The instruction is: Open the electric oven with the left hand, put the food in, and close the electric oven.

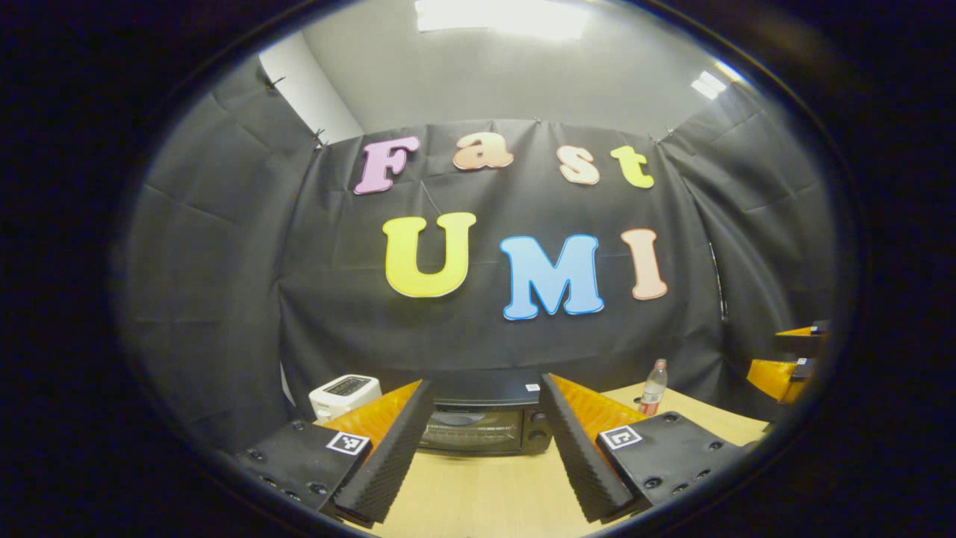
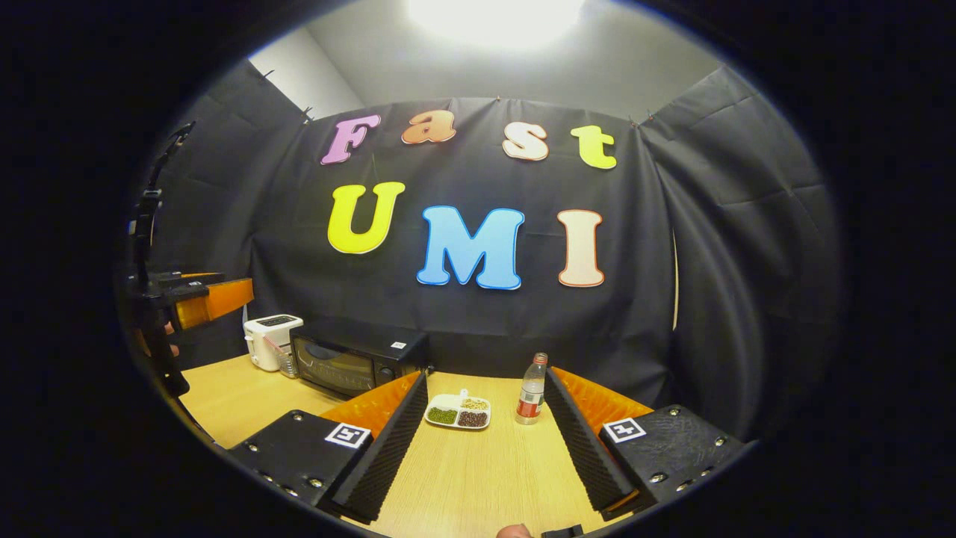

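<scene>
The black electric oven (image 1: 482, 422) stands at the back of the wooden table, door closed, straight ahead of my left gripper (image 1: 485, 448). That gripper is open and hangs short of the oven, holding nothing. In the right gripper view the oven (image 2: 355, 359) sits at the back left. A white divided tray of food (image 2: 458, 412) with green, brown and dark portions lies on the table ahead of my right gripper (image 2: 478, 441), which is open and empty. The left gripper (image 2: 198, 299) is seen raised at the far left of the right gripper view.
A white toaster (image 2: 270, 340) stands left of the oven, also seen as the toaster (image 1: 343, 394). A plastic bottle with a red label (image 2: 532, 390) stands right of the tray. The right gripper (image 1: 792, 359) shows at the right edge of the left gripper view. The table (image 2: 478, 478) is light wood.
</scene>
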### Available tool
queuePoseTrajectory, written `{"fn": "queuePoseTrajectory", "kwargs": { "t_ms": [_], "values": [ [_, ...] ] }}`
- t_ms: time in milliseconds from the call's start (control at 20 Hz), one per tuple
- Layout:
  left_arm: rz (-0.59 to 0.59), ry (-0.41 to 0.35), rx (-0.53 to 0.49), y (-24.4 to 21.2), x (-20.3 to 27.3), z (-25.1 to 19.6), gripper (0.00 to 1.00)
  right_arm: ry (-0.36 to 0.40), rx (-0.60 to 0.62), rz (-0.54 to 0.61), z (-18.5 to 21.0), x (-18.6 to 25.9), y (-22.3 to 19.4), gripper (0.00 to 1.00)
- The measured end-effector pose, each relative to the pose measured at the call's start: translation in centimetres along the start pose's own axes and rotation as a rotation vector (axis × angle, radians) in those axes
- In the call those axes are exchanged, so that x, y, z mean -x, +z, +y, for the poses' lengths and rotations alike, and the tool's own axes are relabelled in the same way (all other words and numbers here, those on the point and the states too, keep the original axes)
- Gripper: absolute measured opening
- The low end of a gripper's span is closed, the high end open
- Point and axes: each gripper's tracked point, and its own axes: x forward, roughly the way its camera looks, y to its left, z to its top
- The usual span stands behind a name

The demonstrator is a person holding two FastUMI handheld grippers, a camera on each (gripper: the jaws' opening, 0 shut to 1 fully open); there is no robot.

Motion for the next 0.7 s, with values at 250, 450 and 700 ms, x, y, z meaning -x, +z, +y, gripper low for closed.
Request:
{"fn": "queuePoseTrajectory", "kwargs": {
  "t_ms": [250, 450, 700],
  "values": [
    [0.005, -0.007, -0.008, 0.3, 3.3, 1.2, 1.00, 0.002, -0.044, -0.017, 1.2, 1.4, 1.3, 0.98],
    [-0.008, -0.012, -0.020, 0.9, 4.8, 3.2, 1.00, -0.022, -0.047, -0.024, 2.3, 2.2, 1.9, 0.98],
    [-0.015, -0.008, -0.029, 0.9, 6.1, 5.8, 1.00, -0.039, -0.078, -0.014, 3.9, 3.1, 2.6, 0.98]
  ]
}}
